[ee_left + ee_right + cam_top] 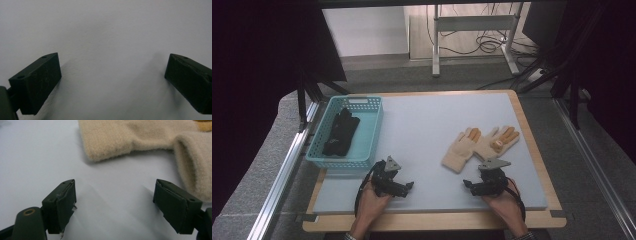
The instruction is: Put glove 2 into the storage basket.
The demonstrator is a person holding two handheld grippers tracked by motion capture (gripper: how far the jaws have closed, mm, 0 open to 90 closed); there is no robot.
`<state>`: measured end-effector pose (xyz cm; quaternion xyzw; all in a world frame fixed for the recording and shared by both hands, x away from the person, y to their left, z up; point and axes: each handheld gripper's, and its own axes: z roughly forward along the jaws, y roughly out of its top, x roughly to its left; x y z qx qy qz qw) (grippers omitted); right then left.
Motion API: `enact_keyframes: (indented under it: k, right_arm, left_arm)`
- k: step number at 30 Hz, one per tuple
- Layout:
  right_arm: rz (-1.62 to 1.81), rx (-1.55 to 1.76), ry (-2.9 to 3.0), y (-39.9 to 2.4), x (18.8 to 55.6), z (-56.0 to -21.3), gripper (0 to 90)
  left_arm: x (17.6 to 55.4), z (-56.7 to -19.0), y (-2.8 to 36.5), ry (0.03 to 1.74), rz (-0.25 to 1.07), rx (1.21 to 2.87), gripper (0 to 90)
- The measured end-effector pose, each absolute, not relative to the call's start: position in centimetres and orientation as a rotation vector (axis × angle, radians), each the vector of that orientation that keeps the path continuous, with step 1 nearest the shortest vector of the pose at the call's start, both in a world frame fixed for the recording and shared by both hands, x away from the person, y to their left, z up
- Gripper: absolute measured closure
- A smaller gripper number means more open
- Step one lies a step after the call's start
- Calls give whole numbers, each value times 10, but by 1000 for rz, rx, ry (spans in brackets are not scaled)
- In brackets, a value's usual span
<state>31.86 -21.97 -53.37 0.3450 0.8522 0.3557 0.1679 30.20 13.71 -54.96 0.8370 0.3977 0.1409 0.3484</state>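
left gripper: fingers wide, empty, bare mat | right gripper: fingers wide, empty, near gloves

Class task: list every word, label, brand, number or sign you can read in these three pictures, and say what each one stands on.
None: no readable text stands on anything here.
Blue basket: plain lattice wall, no label.
Black gloves in it: no mark to be made out.
Beige gloves with orange fingertips: a pale round patch on one, too small to read.
Grey mat: blank.
Left tool and right tool: bare black jaws, no lettering.
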Motion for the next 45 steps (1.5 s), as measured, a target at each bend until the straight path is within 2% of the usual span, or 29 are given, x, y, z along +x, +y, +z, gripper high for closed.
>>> enact_keyframes:
  k: [10, 14, 20, 28, 34, 37, 43, 45]
  right_arm:
    - [1011, 993, 2415, -219, 318, -533, 187]
    - [1017, 996, 2410, -219, 316, -532, 270]
    - [1058, 1018, 2420, -218, 320, -523, 307]
    - [1073, 1052, 2354, -213, 346, -499, 307]
    - [1086, 1120, 2328, -208, 376, -491, 355]
    - [1049, 1131, 2328, -200, 393, -494, 350]
    - [957, 1183, 2330, -180, 421, -507, 212]
    - [916, 1196, 2341, -174, 428, -514, 208]
  left_arm:
    - [302, -550, 137, 1031, 366, 2168, 11]
    - [302, -550, 137, 1030, 366, 2169, 11]
    - [302, -550, 137, 1031, 366, 2168, 11]
    - [302, -550, 138, 1027, 366, 2175, 11]
    - [302, -550, 138, 1027, 366, 2174, 11]
    - [302, -550, 138, 1027, 366, 2174, 11]
    - [302, -550, 138, 1027, 366, 2174, 11]
    - [302, -550, 138, 1027, 366, 2174, 11]
